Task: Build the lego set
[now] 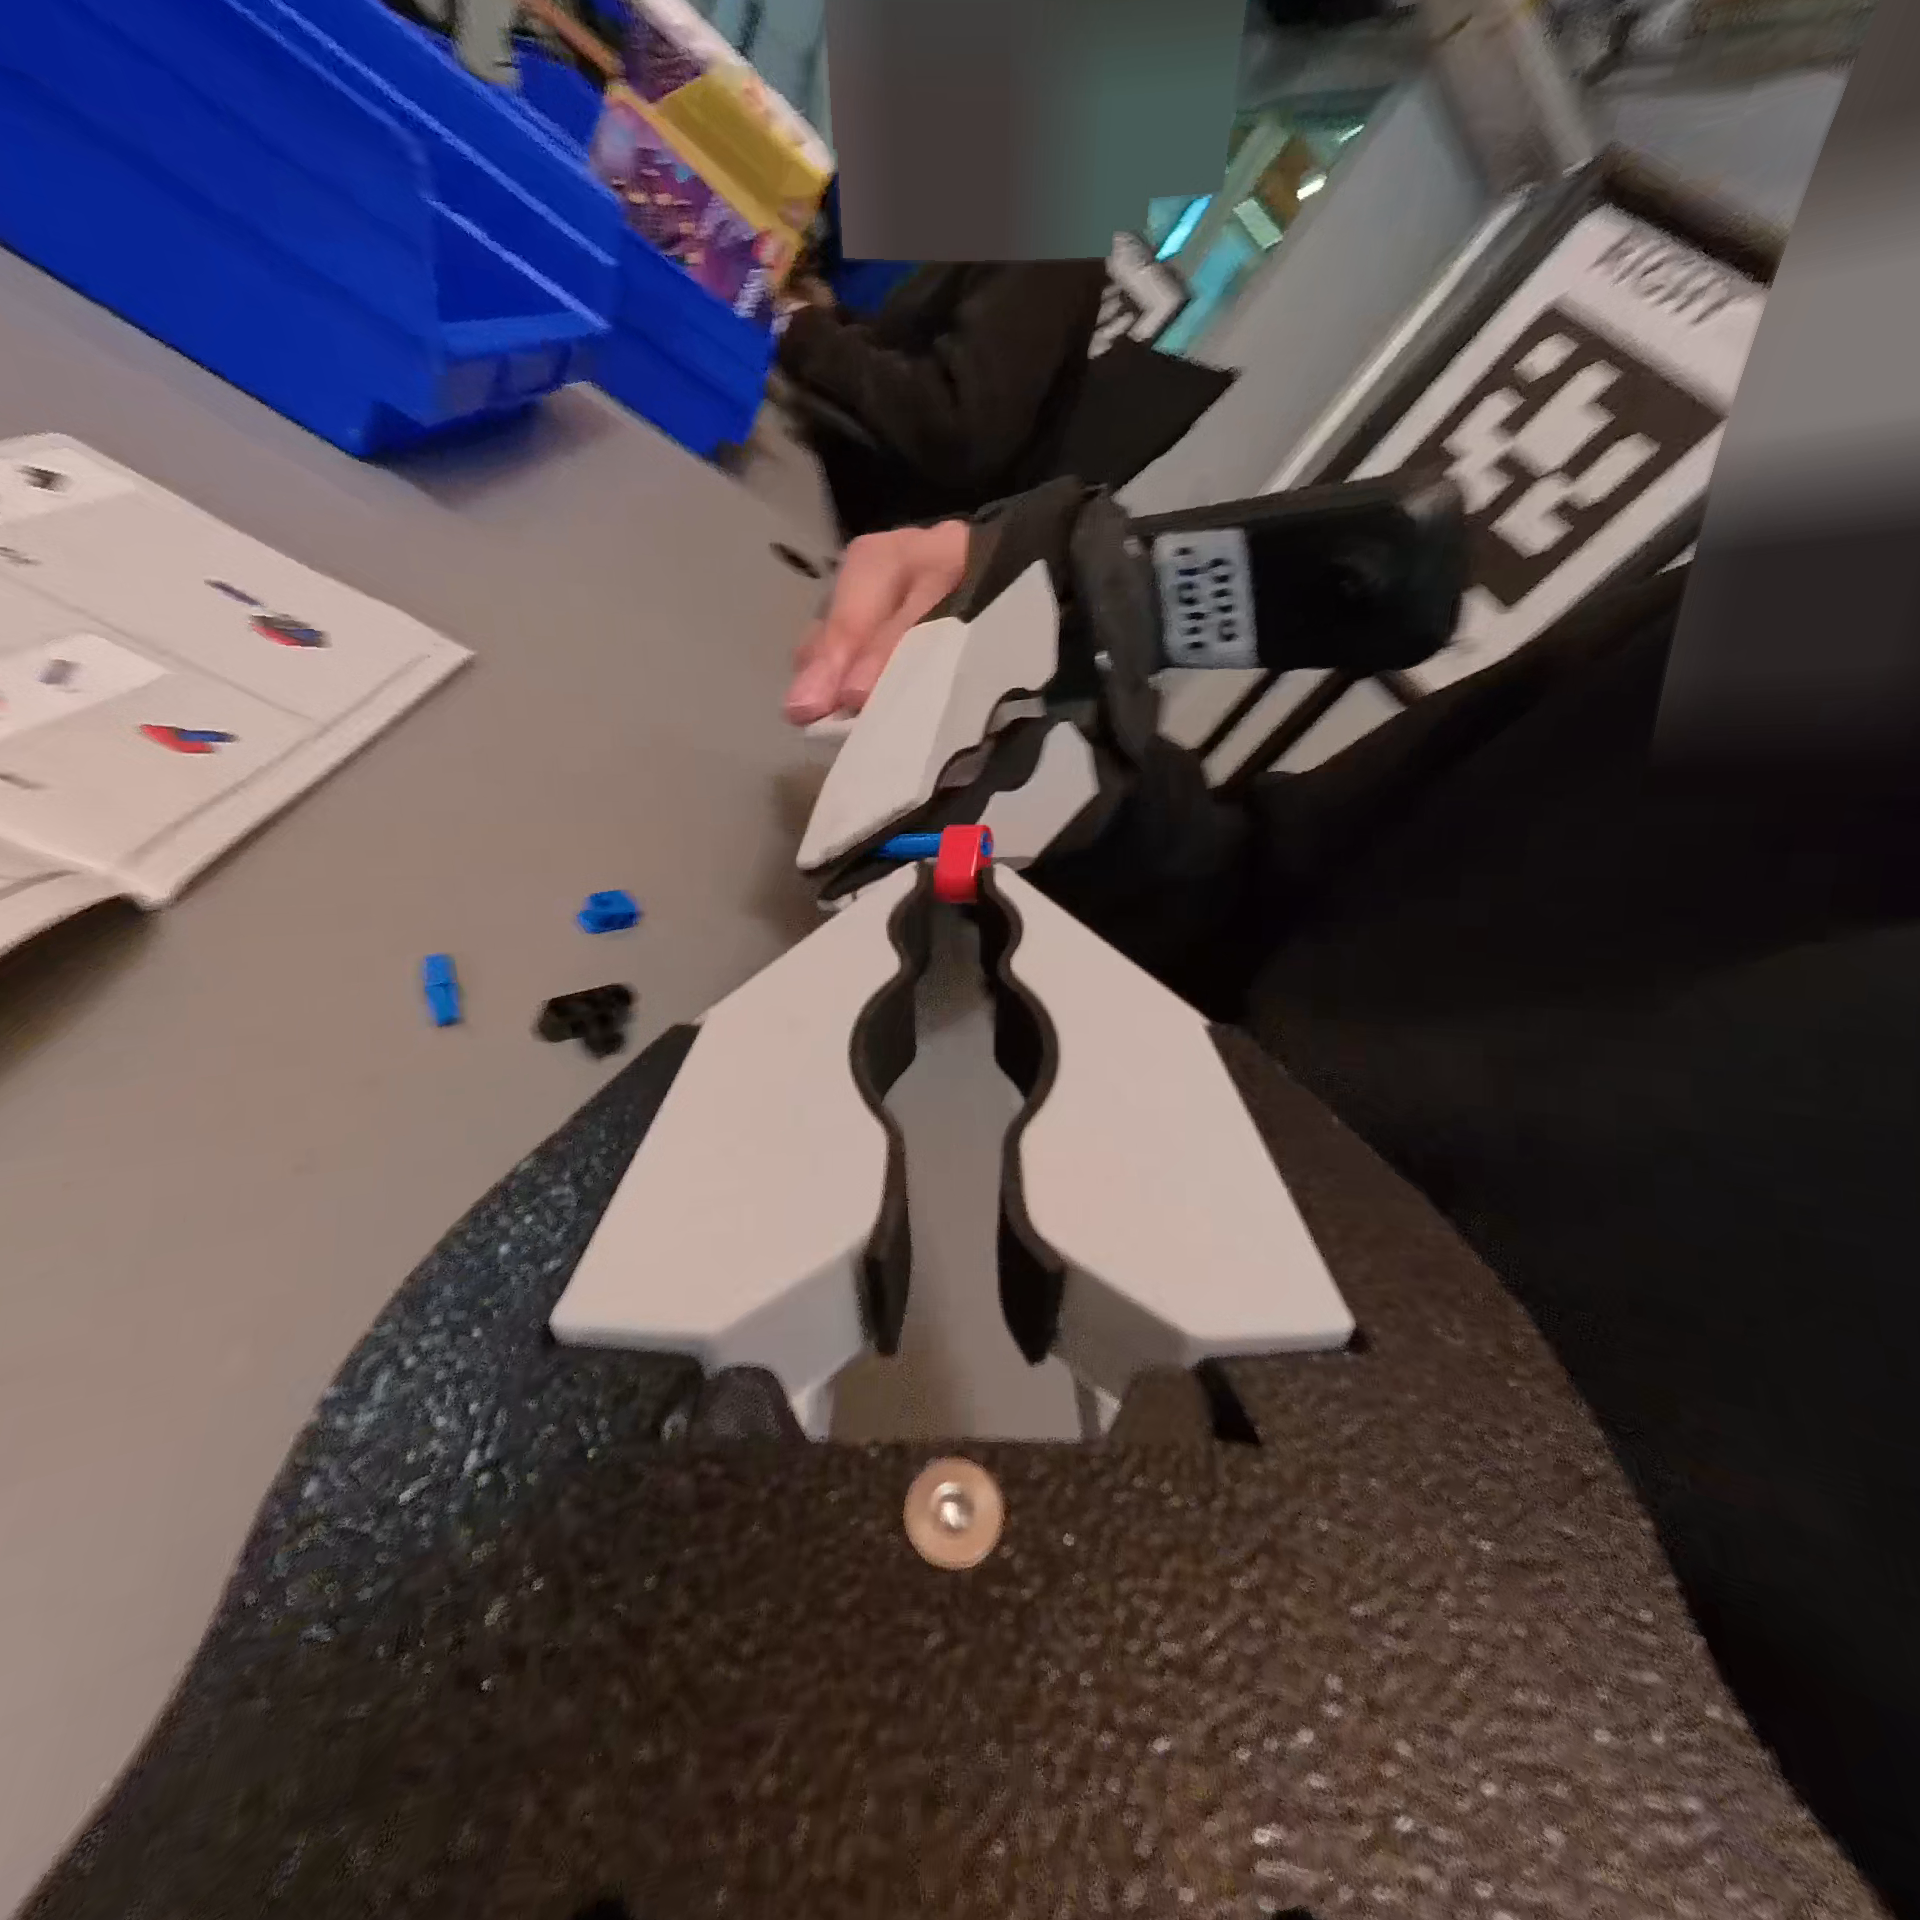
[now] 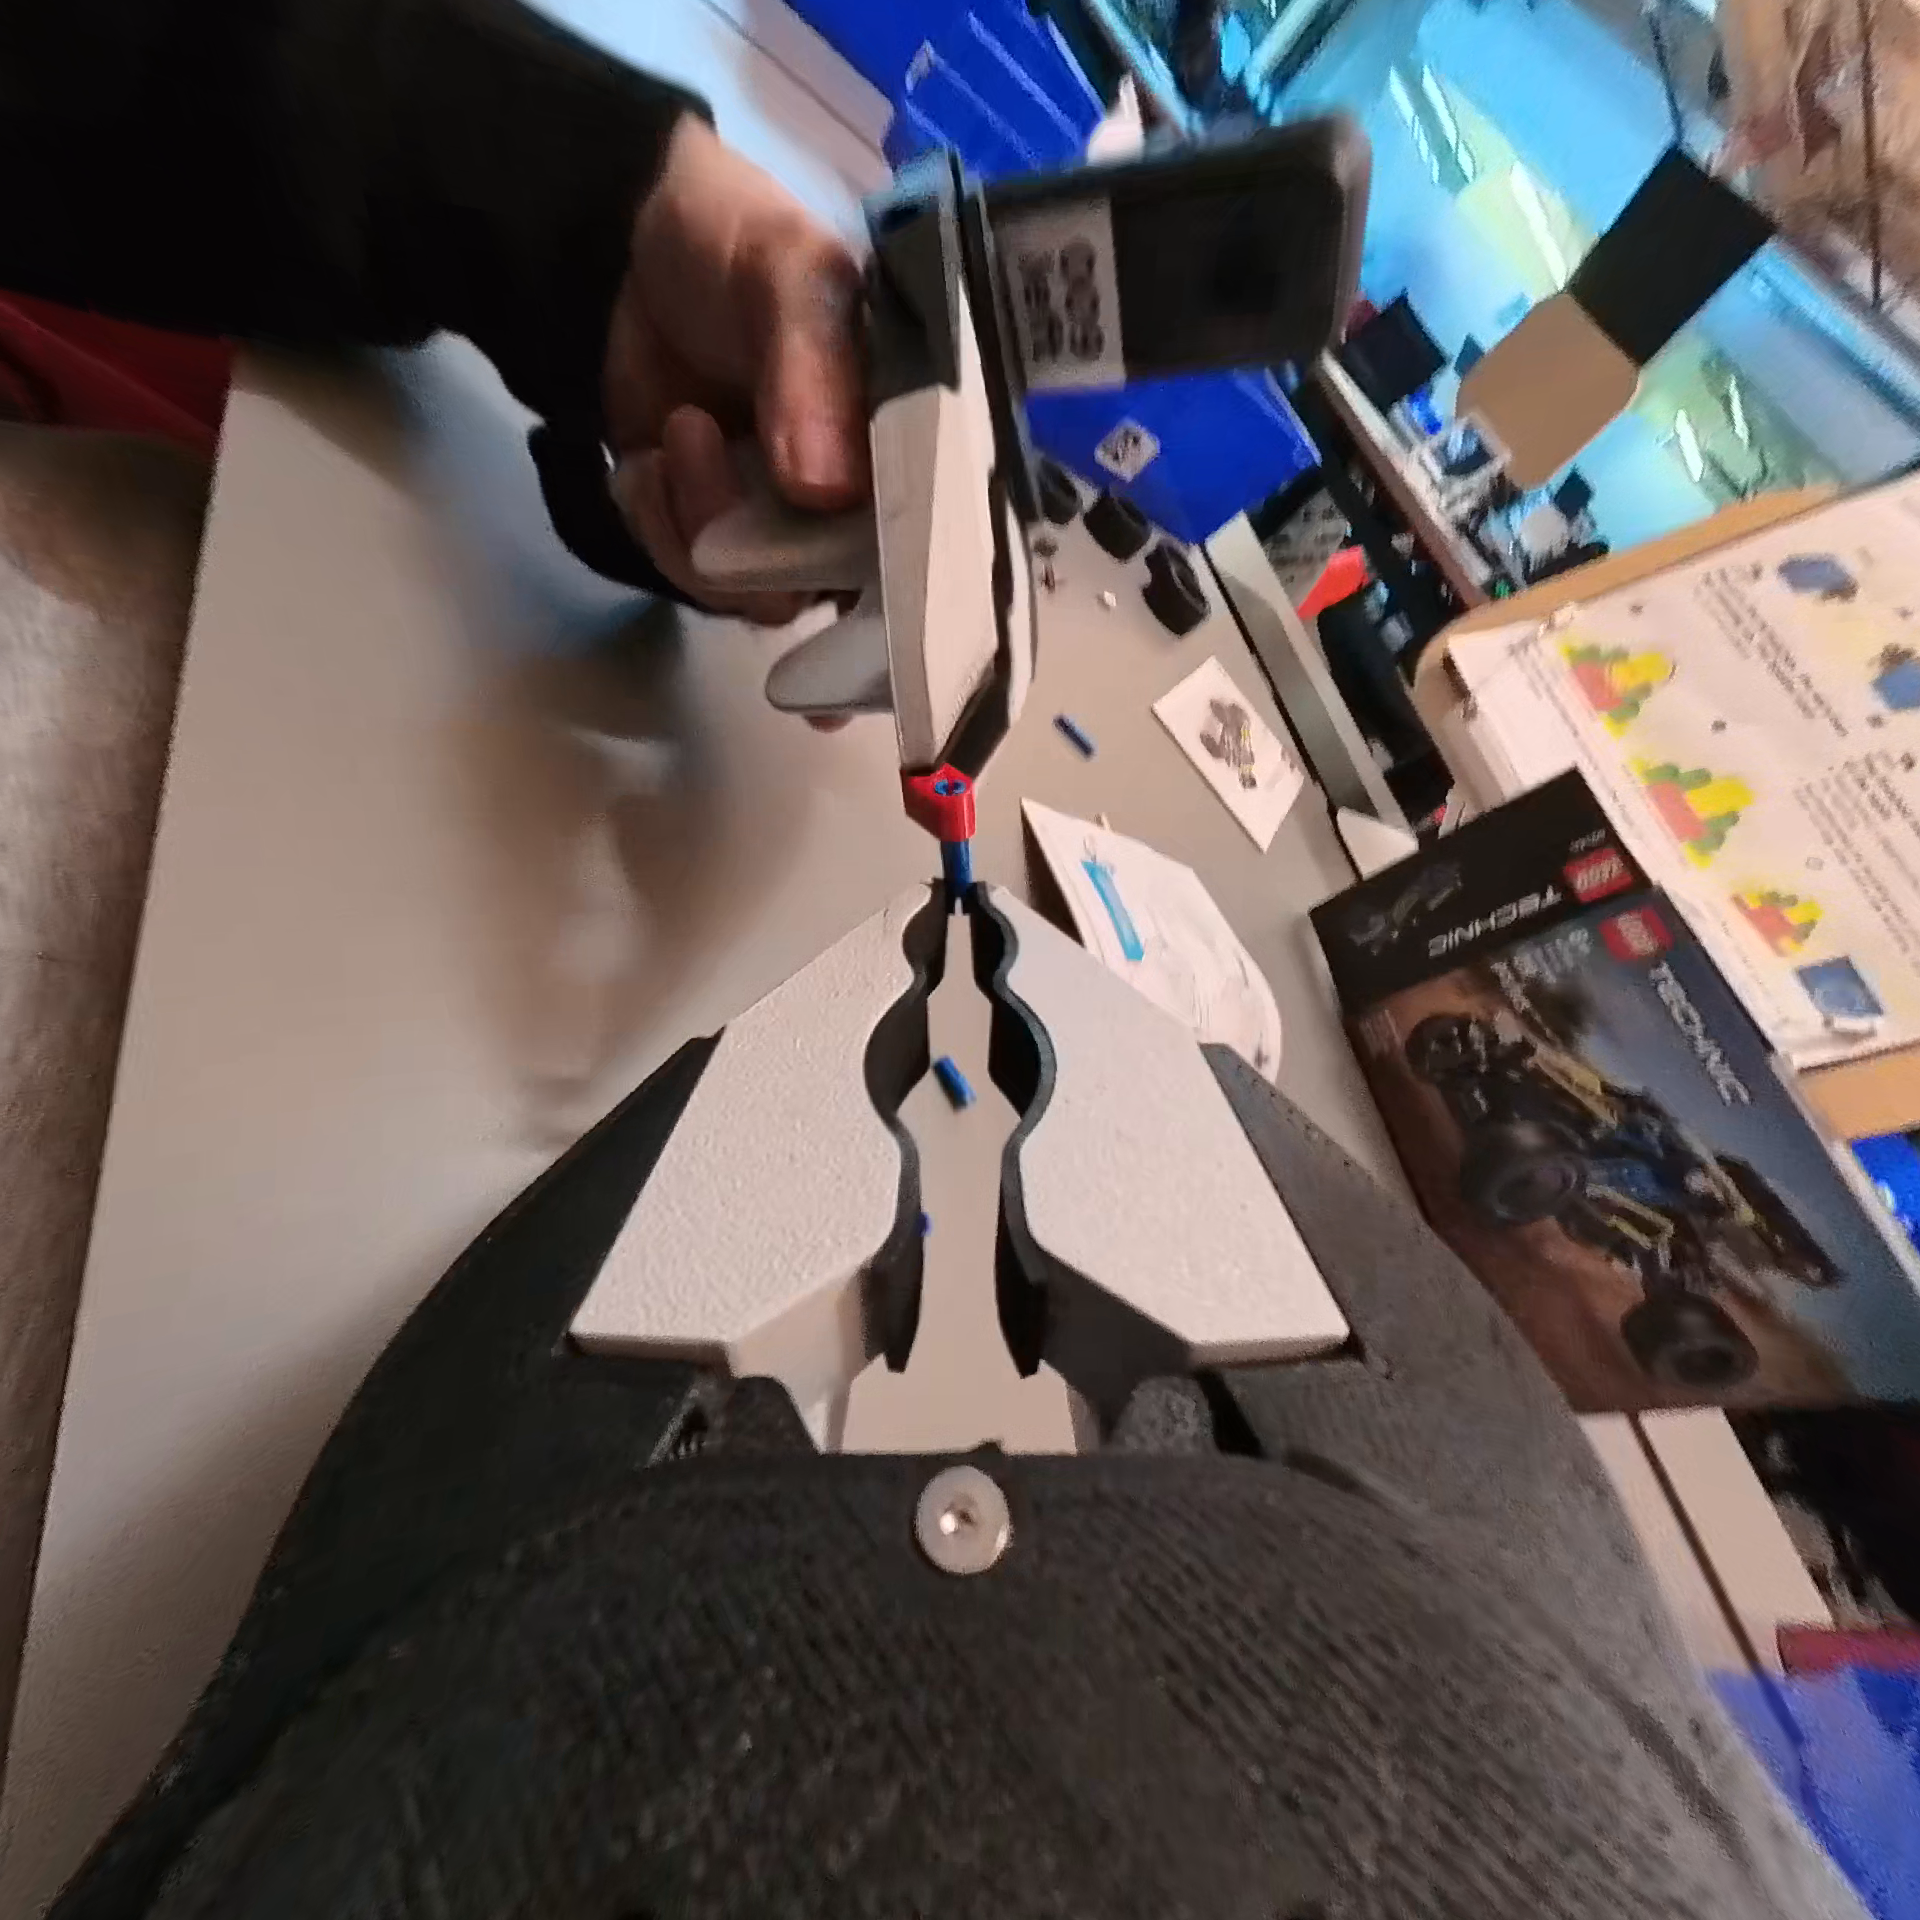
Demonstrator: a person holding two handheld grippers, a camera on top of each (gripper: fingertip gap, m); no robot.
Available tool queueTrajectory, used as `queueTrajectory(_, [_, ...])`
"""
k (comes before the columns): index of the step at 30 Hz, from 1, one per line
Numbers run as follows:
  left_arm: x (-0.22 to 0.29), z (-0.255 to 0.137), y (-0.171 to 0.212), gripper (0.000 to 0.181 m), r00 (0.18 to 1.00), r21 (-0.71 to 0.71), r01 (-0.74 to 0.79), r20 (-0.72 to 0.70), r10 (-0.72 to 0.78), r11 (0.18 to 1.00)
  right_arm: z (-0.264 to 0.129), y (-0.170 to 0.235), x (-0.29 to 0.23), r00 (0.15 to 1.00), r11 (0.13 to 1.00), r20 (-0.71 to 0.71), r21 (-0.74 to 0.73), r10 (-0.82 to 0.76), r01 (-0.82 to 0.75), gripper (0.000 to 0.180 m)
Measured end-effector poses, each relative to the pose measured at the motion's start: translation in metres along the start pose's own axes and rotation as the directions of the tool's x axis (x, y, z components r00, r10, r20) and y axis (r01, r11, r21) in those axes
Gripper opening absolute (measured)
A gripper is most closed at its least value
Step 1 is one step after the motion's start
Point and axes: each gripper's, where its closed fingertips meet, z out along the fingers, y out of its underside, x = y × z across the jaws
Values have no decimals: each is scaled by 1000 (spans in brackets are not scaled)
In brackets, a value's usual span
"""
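The left gripper (image 1: 956, 883) has its jaws pinching a red bush (image 1: 961, 860), held in the air above the table (image 1: 260, 1195). The right gripper (image 2: 961, 902) has its jaws pinching a blue pin (image 2: 956, 860), whose far end sits in the bush's hole, so the two grippers meet tip to tip at the bush. In the left wrist view the right gripper (image 1: 883, 857) comes at the bush from the left, a hand (image 1: 883, 623) behind it. On the table left of the bush lie a blue piece (image 1: 608, 911), a second blue piece (image 1: 441, 989) and a black piece (image 1: 587, 1016), all apart from each other. Farther left of the bush lies an open booklet (image 1: 156, 665), and beyond it stand blue bins (image 1: 364, 229). In the right wrist view a set box (image 2: 1590, 1122) stands right of the bush, with a plastic bag (image 2: 1143, 935) between them and a loose blue pin (image 2: 951, 1084) on the table below it
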Motion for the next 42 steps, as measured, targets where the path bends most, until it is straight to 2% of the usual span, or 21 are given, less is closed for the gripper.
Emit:
queueTrajectory(2, [-17, -3, 1, 3, 987, -35, -76, 142, 80, 997, 2, 15, 2, 998, 993, -28, -99, 55, -57, 1])
queueTrajectory(4, [-30, -7, 2, 10, 941, -105, -173, 277, 196, 979, 5, 31, 0, 989, 969, -40, -195, 143, -148, 1])
queueTrajectory(7, [-39, -14, 2, 17, 810, -268, -334, 410, 420, 904, 6, 46, -8, 982, 934, -21, -306, 187, -185, 2])
queueTrajectory(9, [-39, -10, 5, 20, 739, -371, -392, 419, 528, 842, 7, 50, -8, 982, 921, -23, -343, 188, -184, 2])
queueTrajectory(12, [-44, -2, 18, 19, 694, -485, -387, 407, 594, 785, 10, 47, -10, 983, 919, -20, -351, 184, -179, 2])
queueTrajectory(16, [-46, 3, 24, 5, 680, -519, -386, 398, 615, 763, 11, 48, -15, 988, 913, -4, -380, 156, -146, 2])
queueTrajectory(18, [-48, 1, 24, 5, 672, -529, -384, 402, 622, 756, 12, 48, -15, 987, 913, -9, -379, 158, -150, 2])
queueTrajectory(21, [-48, 0, 21, 5, 689, -491, -401, 395, 608, 773, 11, 46, -13, 980, 920, -16, -341, 200, -193, 2])
queueTrajectory(23, [-51, -10, 18, 5, 715, -442, -386, 412, 565, 810, 6, 52, -9, 954, 886, -40, -359, 298, -293, 15])
queueTrajectory(25, [-50, -20, 8, 5, 768, -331, -358, 426, 477, 873, 3, 61, -15, 906, 823, -31, -406, 421, -396, 24])
queueTrajectory(27, [-43, -26, -4, 5, 832, -184, -345, 394, 390, 921, 7, 65, -18, 880, 791, -58, -412, 471, -451, 21])
queueTrajectory(29, [-42, -32, -11, 5, 856, -102, -331, 386, 344, 938, 13, 65, -18, 867, 778, -87, -405, 490, -480, 17])
queueTrajectory(34, [-43, -36, -14, 5, 831, -81, -396, 392, 394, 915, 21, 75, -21, 833, 719, -121, -449, 539, -530, 16])
queueTrajectory(40, [-49, -35, -11, 5, 804, -110, -419, 416, 425, 901, 20, 72, -26, 837, 735, -79, -440, 541, -517, 11])
queueTrajectory(41, [-50, -35, -11, 5, 801, -111, -426, 416, 431, 898, 19, 73, -26, 843, 738, -77, -444, 533, -508, 12])
queueTrajectory(42, [-50, -34, -10, 5, 798, -116, -430, 415, 437, 895, 17, 75, -24, 849, 739, -93, -449, 519, -501, 21])
